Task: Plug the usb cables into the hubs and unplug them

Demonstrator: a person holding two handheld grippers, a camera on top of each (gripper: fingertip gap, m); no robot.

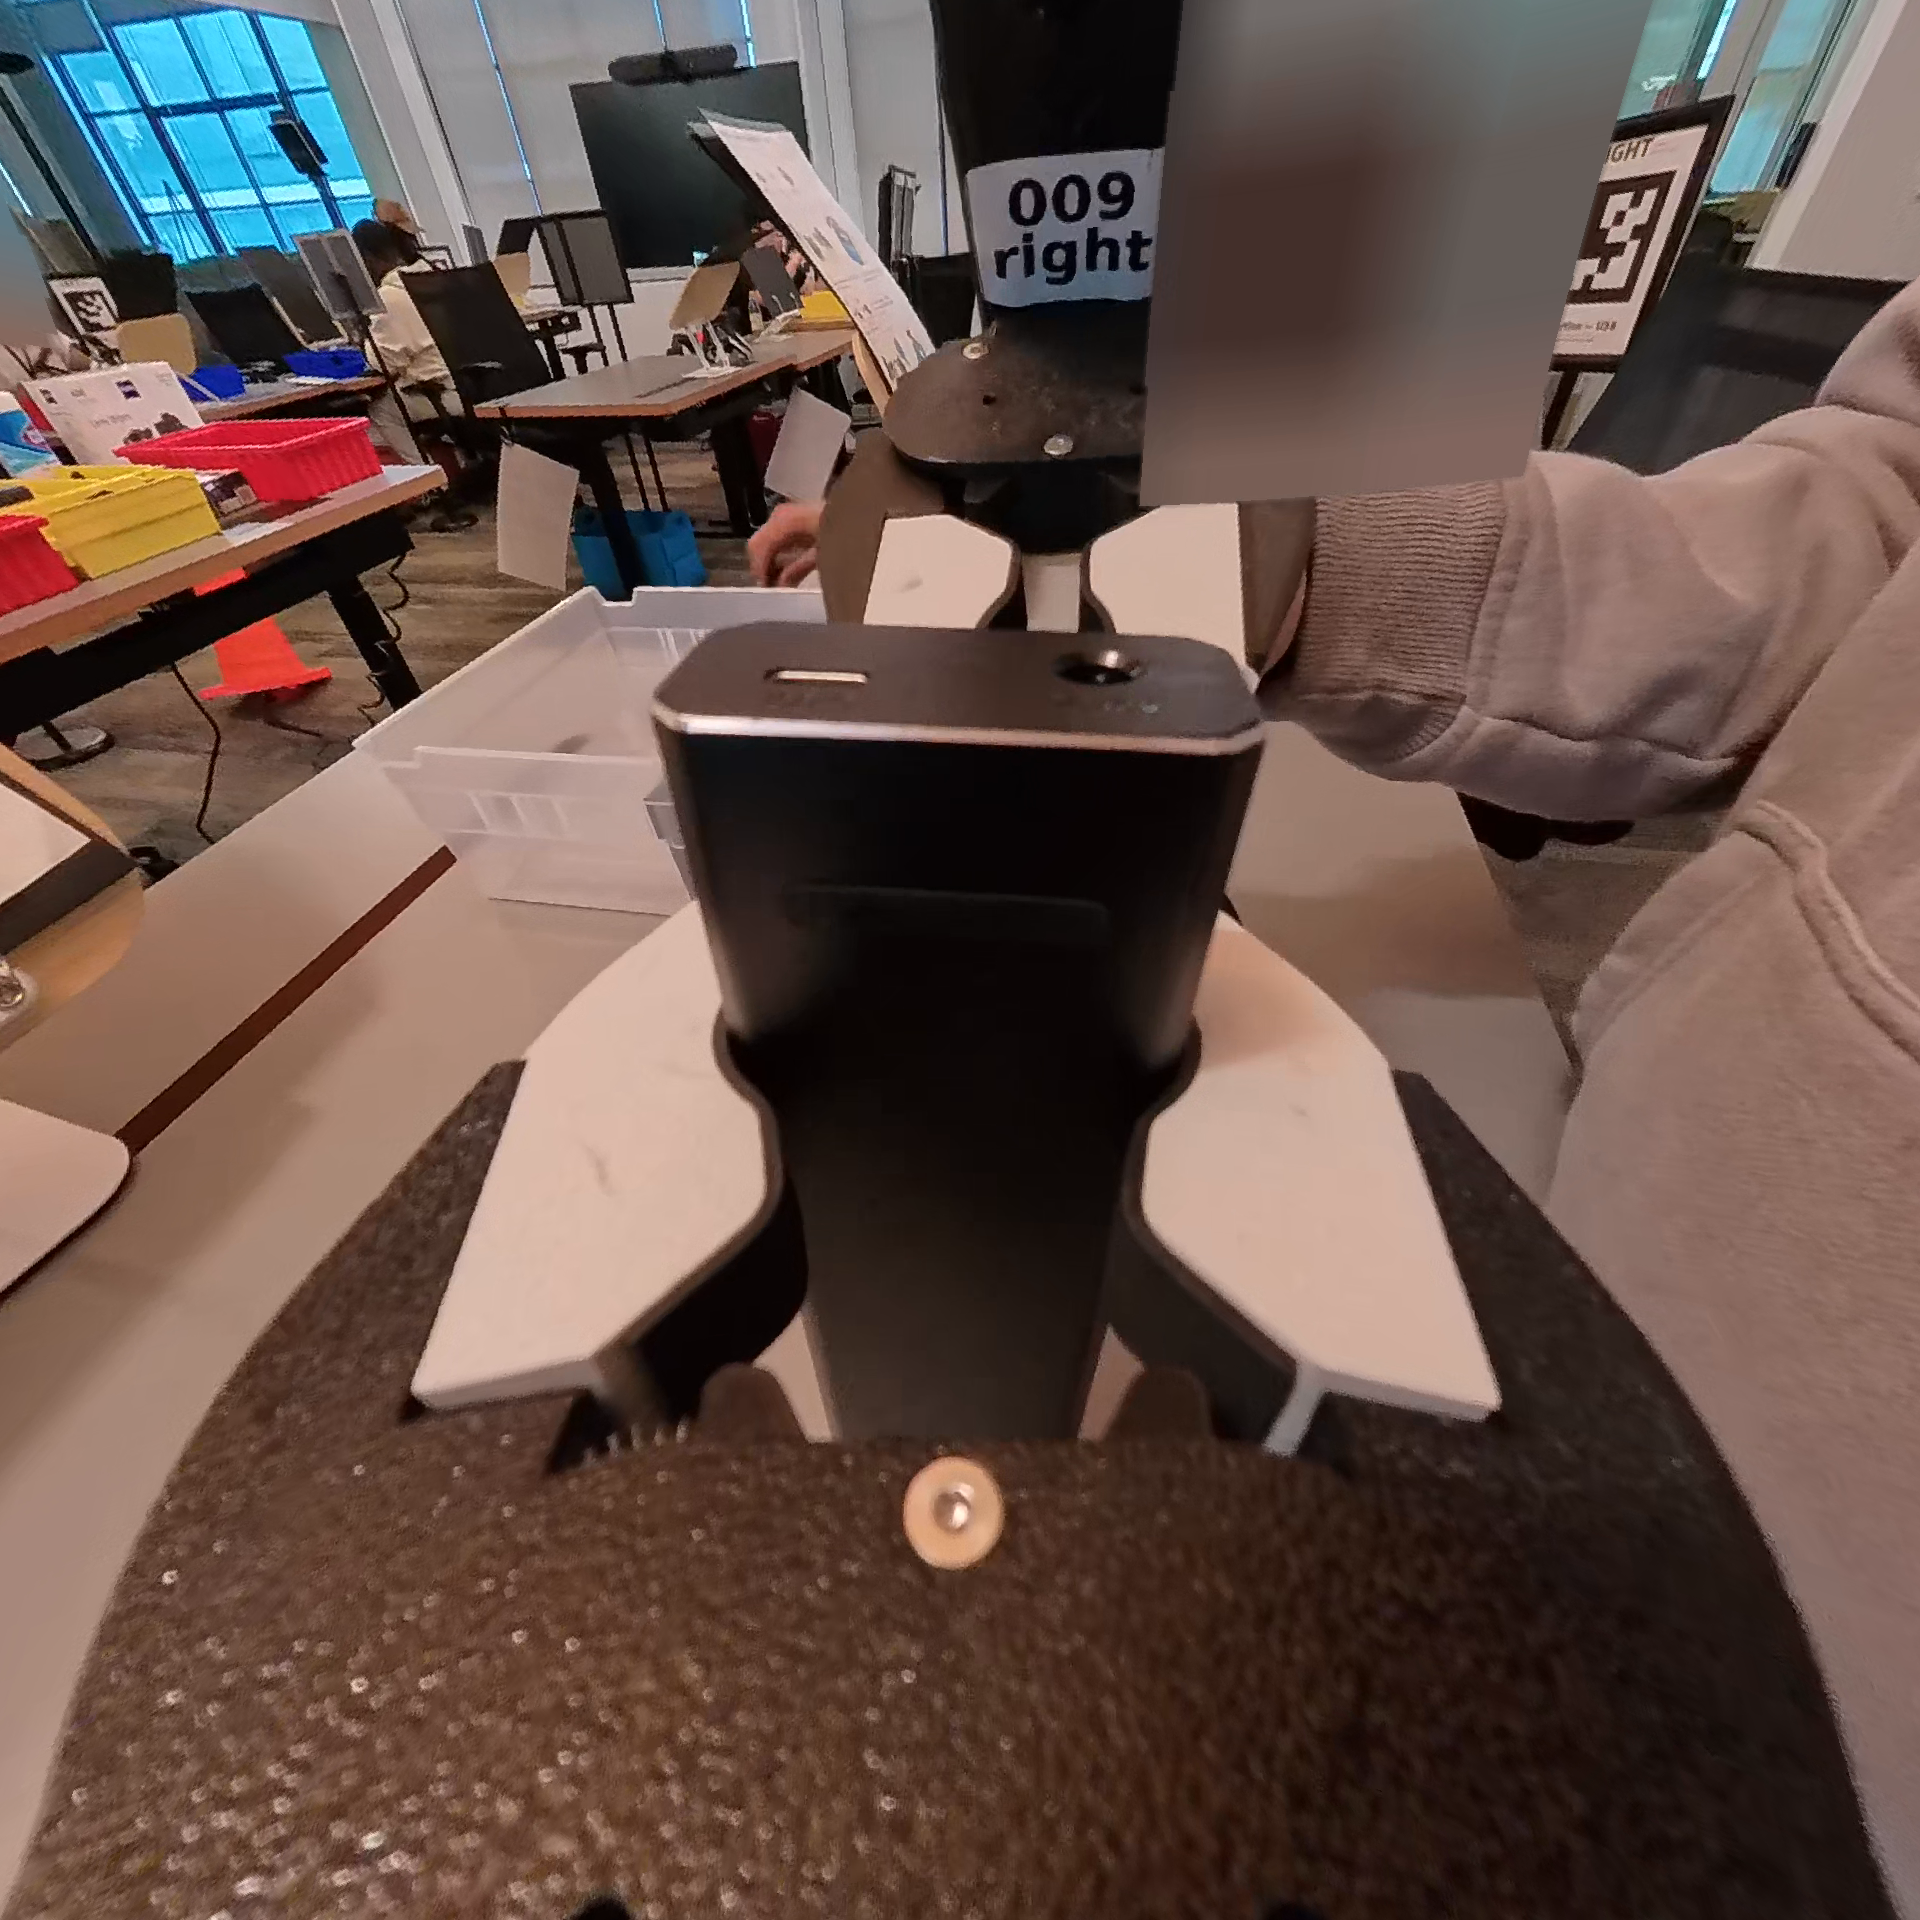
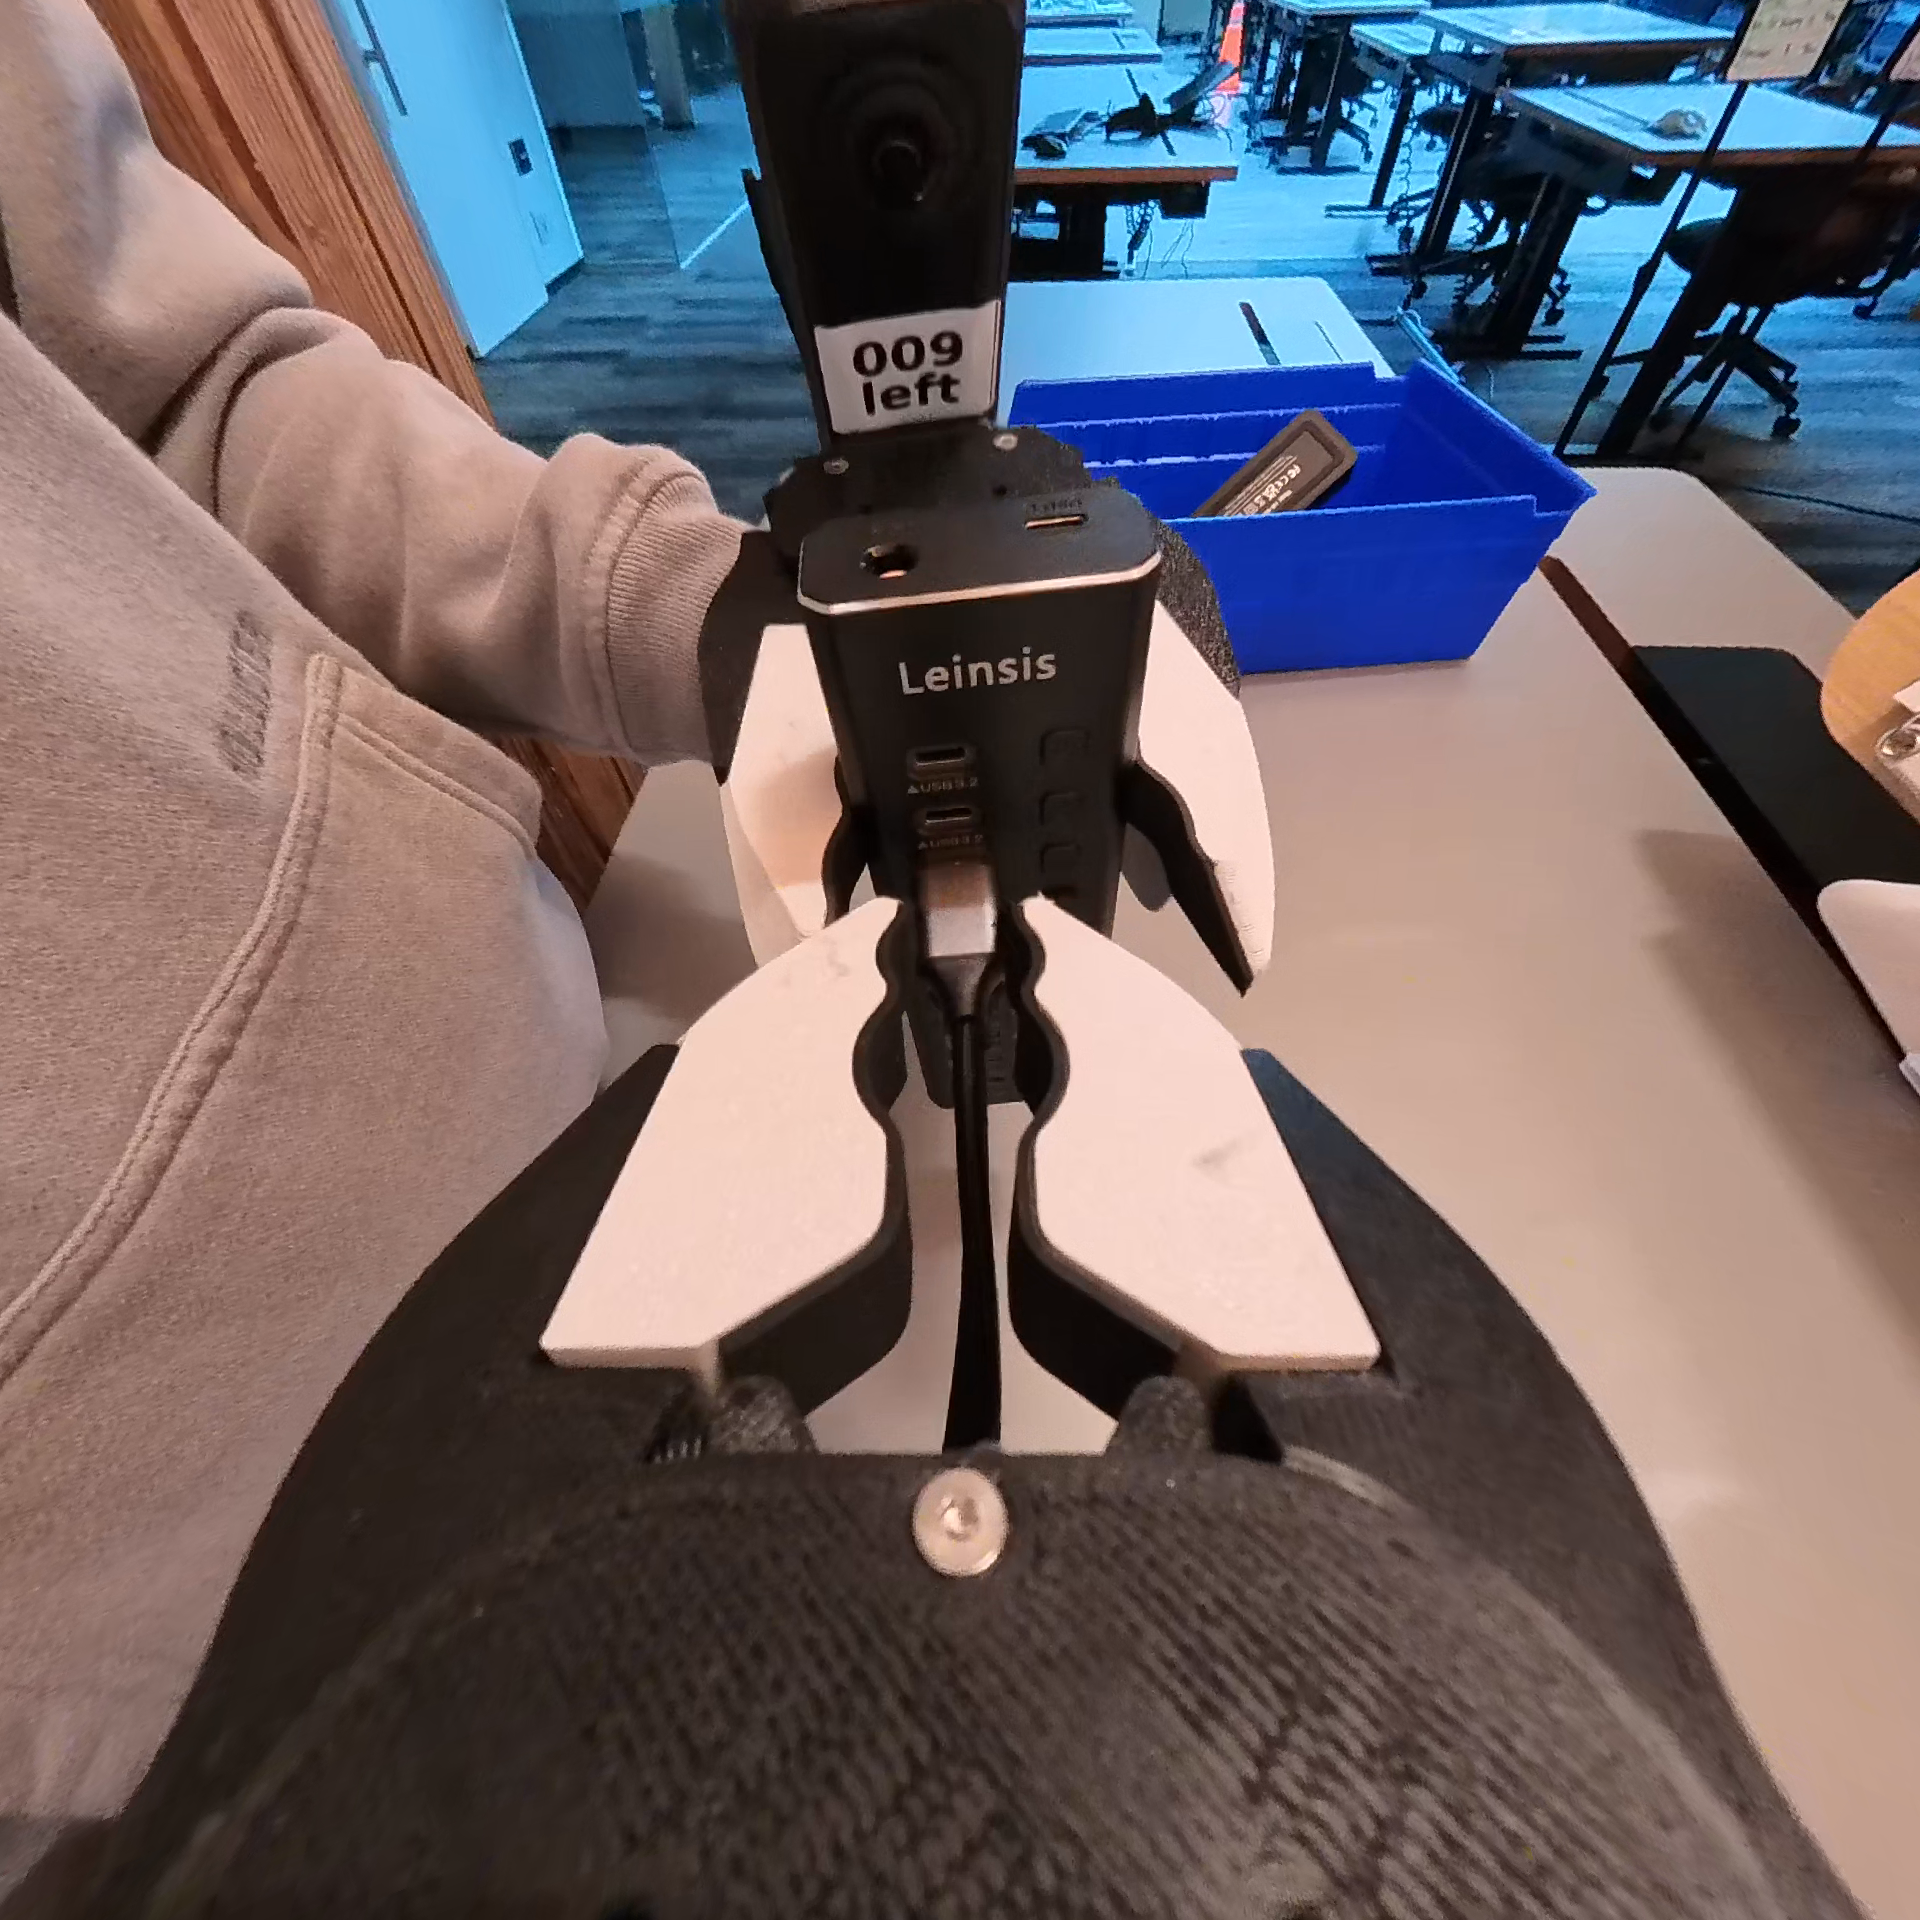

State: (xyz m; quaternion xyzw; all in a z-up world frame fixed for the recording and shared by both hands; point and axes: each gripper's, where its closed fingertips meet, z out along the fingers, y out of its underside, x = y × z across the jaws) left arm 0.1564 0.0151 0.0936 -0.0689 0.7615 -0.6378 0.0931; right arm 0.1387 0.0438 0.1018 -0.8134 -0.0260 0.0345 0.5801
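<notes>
Hub (image 2: 982,665) clamped in left tool (image 1: 956,1049), right tool (image 2: 961,914) pinching cable plug (image 2: 958,920), lower ports hidden

Hub's (image 1: 956,935) rear end hidden between fingers (image 1: 613,1174), cable (image 2: 971,1195) running out under the mount

Bright, even indoor light; tall grid-paned windows (image 1: 197,135) glow at ten o'clock; fisheye bending at edges; nearest foreground soft.

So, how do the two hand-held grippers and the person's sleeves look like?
Each hand-held gripper, left and right, has white, curved fingers with black inner edges on a black textured base. The camera mounts carry white labels. The person wears a beige sweatshirt with ribbed cuffs.
</notes>
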